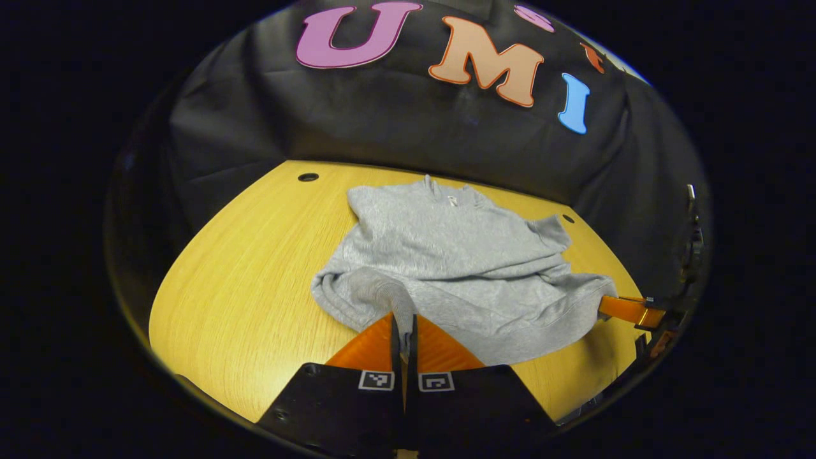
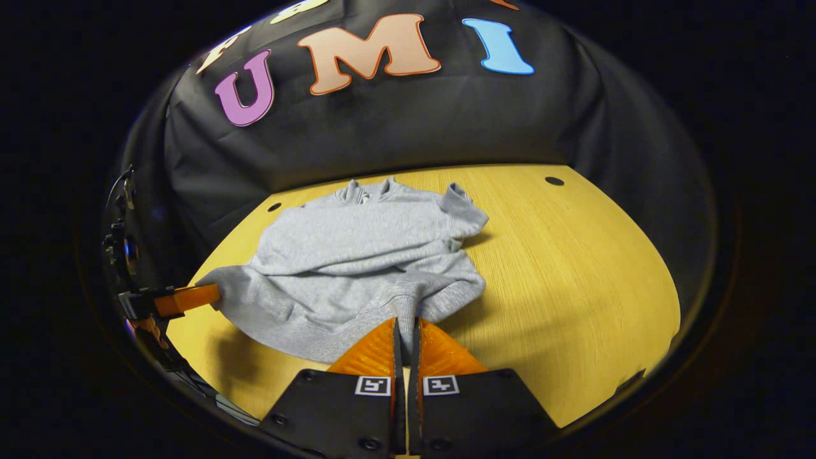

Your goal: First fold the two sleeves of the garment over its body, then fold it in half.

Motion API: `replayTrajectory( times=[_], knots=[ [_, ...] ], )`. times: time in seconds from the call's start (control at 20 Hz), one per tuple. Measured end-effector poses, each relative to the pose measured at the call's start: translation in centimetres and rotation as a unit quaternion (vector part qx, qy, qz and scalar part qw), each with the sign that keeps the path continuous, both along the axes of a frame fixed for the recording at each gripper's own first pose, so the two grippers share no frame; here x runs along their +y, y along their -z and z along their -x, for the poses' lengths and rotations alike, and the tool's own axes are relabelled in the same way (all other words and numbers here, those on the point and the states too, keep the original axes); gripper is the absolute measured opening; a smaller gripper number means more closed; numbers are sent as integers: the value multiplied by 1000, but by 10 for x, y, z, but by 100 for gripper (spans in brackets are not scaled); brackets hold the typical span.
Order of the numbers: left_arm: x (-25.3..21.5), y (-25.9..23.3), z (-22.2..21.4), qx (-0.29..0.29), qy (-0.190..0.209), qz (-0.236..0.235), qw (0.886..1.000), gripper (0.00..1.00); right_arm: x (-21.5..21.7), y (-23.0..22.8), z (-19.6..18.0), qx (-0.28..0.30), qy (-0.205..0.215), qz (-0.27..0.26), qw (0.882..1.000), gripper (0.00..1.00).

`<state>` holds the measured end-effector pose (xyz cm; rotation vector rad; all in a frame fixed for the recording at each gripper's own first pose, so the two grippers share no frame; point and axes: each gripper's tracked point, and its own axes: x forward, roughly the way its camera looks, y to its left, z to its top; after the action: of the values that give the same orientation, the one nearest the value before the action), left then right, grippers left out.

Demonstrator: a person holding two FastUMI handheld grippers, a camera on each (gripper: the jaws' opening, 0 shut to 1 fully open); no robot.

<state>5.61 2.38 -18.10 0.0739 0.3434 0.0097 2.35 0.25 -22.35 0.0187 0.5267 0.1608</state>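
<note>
Yellow wood table (image 1: 242, 299) has bare room at left; grey garment (image 1: 446, 255) lies mid-table, sleeves folded in. Left gripper (image 1: 403, 322) jaws pinch its near hem corner. Right gripper (image 2: 406, 325) jaws pinch the other hem corner; bare table right.

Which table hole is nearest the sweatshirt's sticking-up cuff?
The hole at the table's right, just beyond the cuff; the other hole lies across the grey sweatshirt.
</note>
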Motion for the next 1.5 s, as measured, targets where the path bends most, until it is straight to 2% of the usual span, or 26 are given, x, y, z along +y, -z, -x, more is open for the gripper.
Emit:
replayTrajectory(
  times=[0.2, 0.5, 0.7, 0.95, 1.1, 1.2, 1.25, 1.3, 1.4, 1.45, 1.5],
  knots=[
    [-13, -42, -35, -35, 20, 9, 999, 0, 1, -22, -40, -16, 8, -14, 1000, 4],
    [-19, -66, -95, -35, 28, -35, 998, 0, 2, -29, -99, -11, 19, -28, 999, 4],
    [-10, -63, -130, -14, 14, -54, 998, 0, 4, -16, -124, 38, 10, -31, 999, 4],
    [6, -31, -168, 26, 0, -64, 998, 0, 7, 8, -146, 82, -3, -27, 996, 4],
    [9, -17, -183, 39, -1, -67, 997, 0, 8, 19, -153, 106, -2, -51, 993, 7],
    [12, -7, -190, 52, -3, -69, 996, 0, 6, 16, -155, 117, 2, -79, 990, 15],
    [14, -7, -191, 53, -3, -71, 996, 1, 0, 13, -159, 115, 8, -88, 989, 25],
    [15, -8, -194, 49, -5, -72, 996, 2, -2, 12, -167, 108, 15, -97, 989, 41],
    [15, -14, -194, 41, -6, -67, 997, 6, 2, 2, -176, 89, 17, -119, 989, 68],
    [12, -17, -193, 38, -3, -59, 998, 6, 1, -5, -181, 76, 19, -122, 989, 72],
    [8, -20, -193, 33, 0, -53, 998, 16, -2, -12, -184, 61, 21, -120, 991, 86]
  ],
)
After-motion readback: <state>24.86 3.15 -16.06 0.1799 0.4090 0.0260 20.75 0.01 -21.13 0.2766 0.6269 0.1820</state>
